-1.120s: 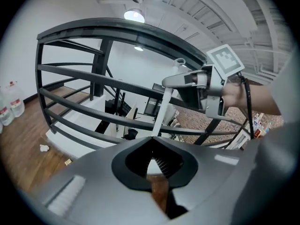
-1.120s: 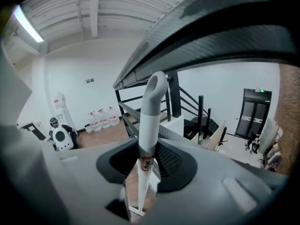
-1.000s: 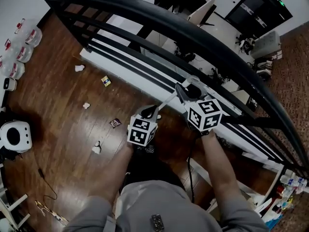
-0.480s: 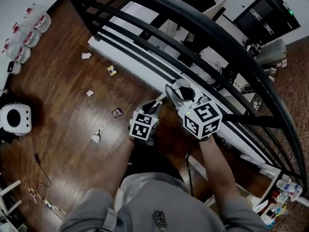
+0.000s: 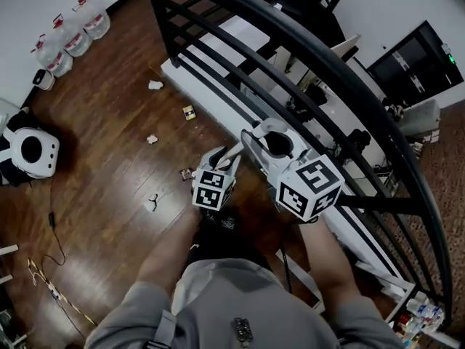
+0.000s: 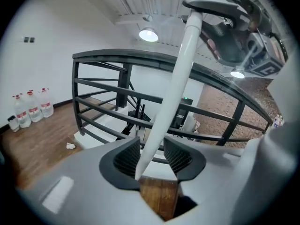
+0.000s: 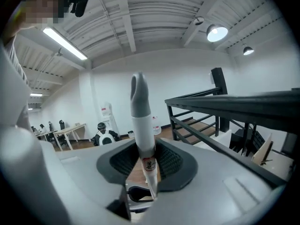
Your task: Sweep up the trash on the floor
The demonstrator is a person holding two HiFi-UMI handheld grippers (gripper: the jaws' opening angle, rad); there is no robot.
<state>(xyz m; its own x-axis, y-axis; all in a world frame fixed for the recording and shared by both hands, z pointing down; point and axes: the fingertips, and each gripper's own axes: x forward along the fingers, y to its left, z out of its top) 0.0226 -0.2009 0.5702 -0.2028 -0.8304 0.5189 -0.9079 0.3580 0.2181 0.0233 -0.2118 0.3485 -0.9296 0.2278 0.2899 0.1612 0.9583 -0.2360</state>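
1. Brown wooden floor carries the trash, all of it lying to the left of the person and well apart from both grippers: two crumpled white paper scraps, a small yellow packet, a dark wrapper and a twisted white scrap.
2. The left gripper has its jaws apart; they have just been opening. The white handle runs up between them, close to the left pad, with a gap on the right side.
3. The right gripper is closed on the same white handle. Both pads press on the part with a small red-printed label, and the grey tip with a hanging slot stands up beyond the jaws.
4. In the head view the handle shows as a thin white bar linking the two grippers, which are held just beside each other in front of the person's body.
5. A curved black railing crosses behind the grippers.
6. Large water bottles stand by the wall at the upper left.
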